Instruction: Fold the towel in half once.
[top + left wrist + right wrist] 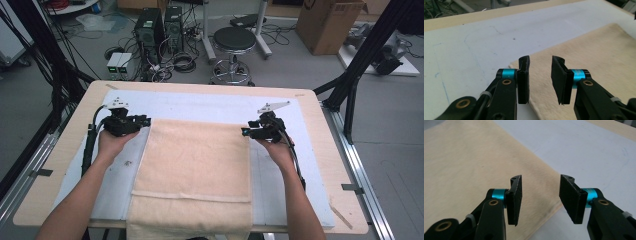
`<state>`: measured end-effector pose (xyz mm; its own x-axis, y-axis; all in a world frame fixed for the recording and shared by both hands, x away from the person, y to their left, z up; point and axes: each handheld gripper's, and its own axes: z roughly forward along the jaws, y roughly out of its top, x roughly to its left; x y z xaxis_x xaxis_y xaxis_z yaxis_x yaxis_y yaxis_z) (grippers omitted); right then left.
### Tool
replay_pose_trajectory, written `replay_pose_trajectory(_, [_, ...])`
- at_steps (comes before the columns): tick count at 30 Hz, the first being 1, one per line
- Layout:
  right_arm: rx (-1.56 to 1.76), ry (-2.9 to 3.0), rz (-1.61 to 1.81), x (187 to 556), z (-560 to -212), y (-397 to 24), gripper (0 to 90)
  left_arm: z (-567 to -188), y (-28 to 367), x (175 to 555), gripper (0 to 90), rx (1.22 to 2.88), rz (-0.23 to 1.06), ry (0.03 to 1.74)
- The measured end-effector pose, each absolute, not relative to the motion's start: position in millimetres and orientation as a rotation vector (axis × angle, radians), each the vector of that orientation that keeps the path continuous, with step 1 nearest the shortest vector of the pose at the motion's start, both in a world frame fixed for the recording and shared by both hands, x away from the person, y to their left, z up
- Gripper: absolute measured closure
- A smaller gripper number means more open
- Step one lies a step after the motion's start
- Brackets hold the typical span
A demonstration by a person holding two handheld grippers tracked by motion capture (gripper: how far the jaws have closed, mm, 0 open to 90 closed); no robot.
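towel: near end hangs over the table edge, cut off by the high view's bottom | forearms: cut off at the same edge | left gripper: jaw tips too small to tell there | right gripper: likewise | cardboard box: top cut off

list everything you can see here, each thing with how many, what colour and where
Beige terry towel: one, beige, flat mid-table, near end over the edge.
Pale blue mat: one, under the towel.
Light wooden table: one, tan, under the mat.
Round black stool: one, floor beyond the table.
Black computer towers: two, floor, far left of the stool.
Brown cardboard box: one, floor, far right.
Left gripper: one, black, open over the towel's far left corner.
Right gripper: one, black, open over the towel's far right edge.
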<state>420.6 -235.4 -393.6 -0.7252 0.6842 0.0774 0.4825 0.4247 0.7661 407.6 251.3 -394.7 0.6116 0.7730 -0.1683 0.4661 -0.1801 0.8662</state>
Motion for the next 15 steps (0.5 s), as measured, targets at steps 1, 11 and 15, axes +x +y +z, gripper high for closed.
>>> replay_pose_trajectory(1, [0.998,2.433,1.200,416,-393,-236,53.0,-395,253,402,67.5,1.826,0.380,0.988])
replay_pose_trajectory(11, [0.833,2.458,1.340,354,-390,-234,45.2,-401,256,343,55.0,1.879,0.367,0.863])
replay_pose_trajectory(15, [0.782,2.455,1.366,331,-390,-233,43.2,-406,253,317,51.8,1.880,0.385,0.818])
